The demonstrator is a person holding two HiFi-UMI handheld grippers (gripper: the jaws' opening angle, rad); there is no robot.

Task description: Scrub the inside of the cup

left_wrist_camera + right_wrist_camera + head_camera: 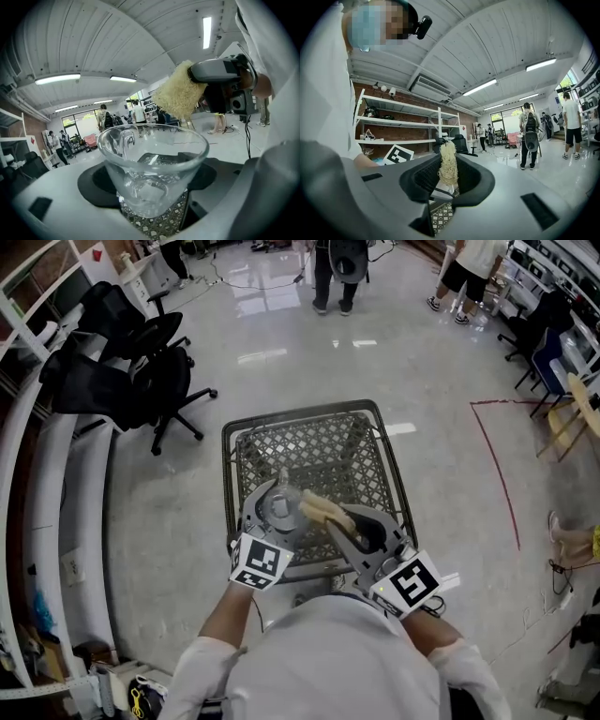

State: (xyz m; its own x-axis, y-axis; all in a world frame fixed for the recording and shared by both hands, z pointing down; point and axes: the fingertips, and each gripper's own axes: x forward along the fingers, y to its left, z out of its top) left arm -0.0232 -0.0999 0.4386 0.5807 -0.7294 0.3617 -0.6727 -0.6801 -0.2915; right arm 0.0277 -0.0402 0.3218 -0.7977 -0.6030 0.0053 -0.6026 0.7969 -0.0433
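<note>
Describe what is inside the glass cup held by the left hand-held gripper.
Nothing shows inside the cup; it looks empty. The sponge in the right hand-held gripper sits outside, above its rim. The clear glass hides nothing.

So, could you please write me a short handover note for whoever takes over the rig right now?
Left gripper: shut on the glass cup, held mouth up over the mesh basket.
Right gripper: shut on the yellow sponge, which is just above the cup's rim, outside it.
Done: both things are in hand.
Left: put the sponge into the cup and scrub the inside. The cup shows no foam or water.
</note>
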